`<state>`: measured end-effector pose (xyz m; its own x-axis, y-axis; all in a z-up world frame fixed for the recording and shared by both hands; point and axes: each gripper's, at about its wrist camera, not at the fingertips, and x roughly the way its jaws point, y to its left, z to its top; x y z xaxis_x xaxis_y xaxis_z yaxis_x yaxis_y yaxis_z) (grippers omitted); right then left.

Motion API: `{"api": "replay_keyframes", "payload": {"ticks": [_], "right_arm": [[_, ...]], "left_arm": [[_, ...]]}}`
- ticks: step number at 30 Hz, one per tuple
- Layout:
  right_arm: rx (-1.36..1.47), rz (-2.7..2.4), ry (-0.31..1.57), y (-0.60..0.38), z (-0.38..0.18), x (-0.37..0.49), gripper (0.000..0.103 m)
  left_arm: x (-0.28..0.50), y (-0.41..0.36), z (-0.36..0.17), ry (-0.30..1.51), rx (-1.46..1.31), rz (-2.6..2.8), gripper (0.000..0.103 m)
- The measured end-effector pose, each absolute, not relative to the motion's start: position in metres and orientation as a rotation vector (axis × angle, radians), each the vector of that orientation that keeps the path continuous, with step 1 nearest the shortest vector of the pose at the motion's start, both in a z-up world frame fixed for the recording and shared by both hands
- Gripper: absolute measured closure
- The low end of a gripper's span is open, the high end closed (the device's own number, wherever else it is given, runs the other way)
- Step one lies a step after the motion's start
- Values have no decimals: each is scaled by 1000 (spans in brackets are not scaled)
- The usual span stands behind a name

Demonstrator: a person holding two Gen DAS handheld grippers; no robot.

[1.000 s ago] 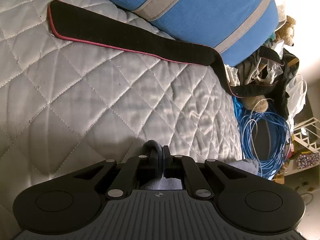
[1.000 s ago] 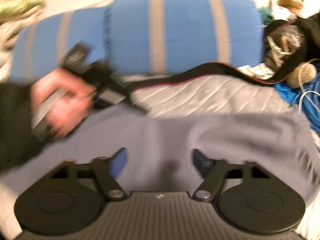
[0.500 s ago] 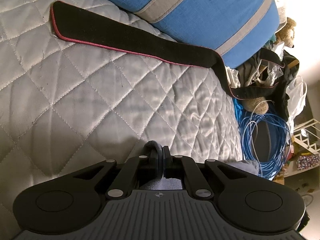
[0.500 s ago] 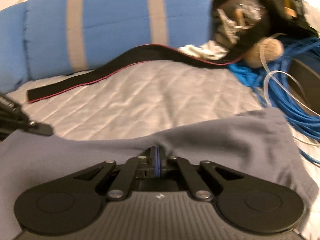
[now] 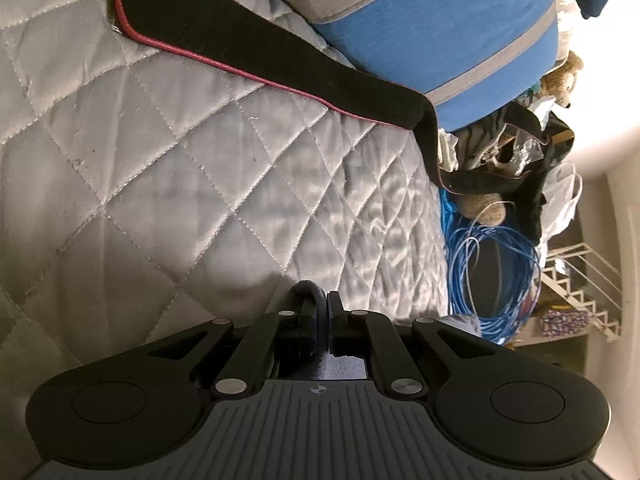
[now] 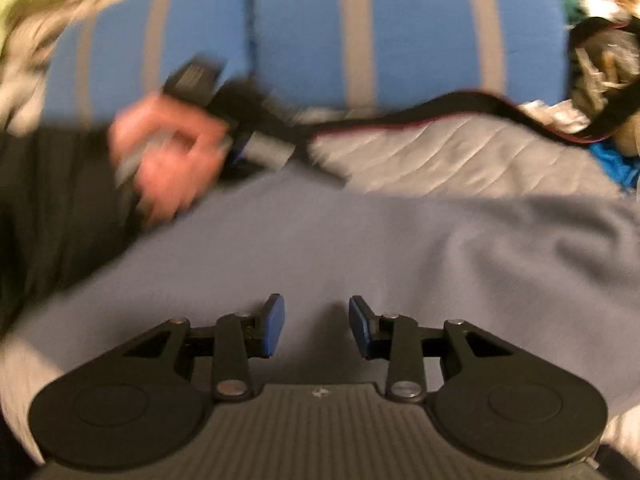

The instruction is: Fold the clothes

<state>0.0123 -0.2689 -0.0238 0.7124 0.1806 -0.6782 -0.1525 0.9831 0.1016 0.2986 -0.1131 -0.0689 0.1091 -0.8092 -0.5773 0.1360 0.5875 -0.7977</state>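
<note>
A grey-blue garment (image 6: 400, 248) lies spread on the white quilted bedcover (image 5: 200, 200). My left gripper (image 5: 322, 308) is shut on a dark fold of that garment (image 5: 308, 292), and more of the cloth shows under its jaws. In the right wrist view a hand (image 6: 172, 160) holds the left gripper (image 6: 256, 144), blurred, at the garment's far left edge. My right gripper (image 6: 316, 326) hovers over the middle of the garment. Its jaws are opening, the blue pads (image 6: 274, 326) stand apart, and nothing is pinched between them.
A blue pillow with grey stripes (image 5: 420, 20) lies at the back of the bed. A black strap with red edging (image 5: 260, 48) runs along its foot. Off the bed's right edge sit a coil of blue cable (image 5: 492, 280), a teddy bear (image 5: 560, 76) and piled clutter.
The right gripper, shut on the garment's edge half a second ago, has let go and opened, and its view has swung back to the left. The left gripper keeps its grip and has shifted slightly forward.
</note>
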Motion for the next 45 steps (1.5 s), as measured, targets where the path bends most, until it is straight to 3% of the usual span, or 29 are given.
{"api": "replay_keyframes", "payload": {"ticks": [5,12,15,17,20,27,30,32,45], "right_arm": [[-34,172,718,-261,-33,5,52],[-26,191,680,-266,-38,-1,48],[-16,188,679,-266,-38,1,41],[-7,200,682,-267,-38,3,28],[11,221,690,-267,-38,7,15],[12,217,688,-264,-39,8,11],[14,211,688,-262,-40,8,10],[10,207,687,-261,-40,8,9],[8,199,685,-260,-42,8,6]], "left_arm": [[307,-101,-53,1242,-594,-723,97],[303,-49,3,1065,-575,-574,77],[274,-54,29,1016,-408,-571,62],[250,-58,43,982,-264,-534,57],[213,-55,55,901,-56,-484,56],[153,-56,42,877,303,-516,56],[142,-47,32,910,334,-531,60],[143,-36,27,952,294,-526,100],[147,10,46,957,226,-334,97]]}}
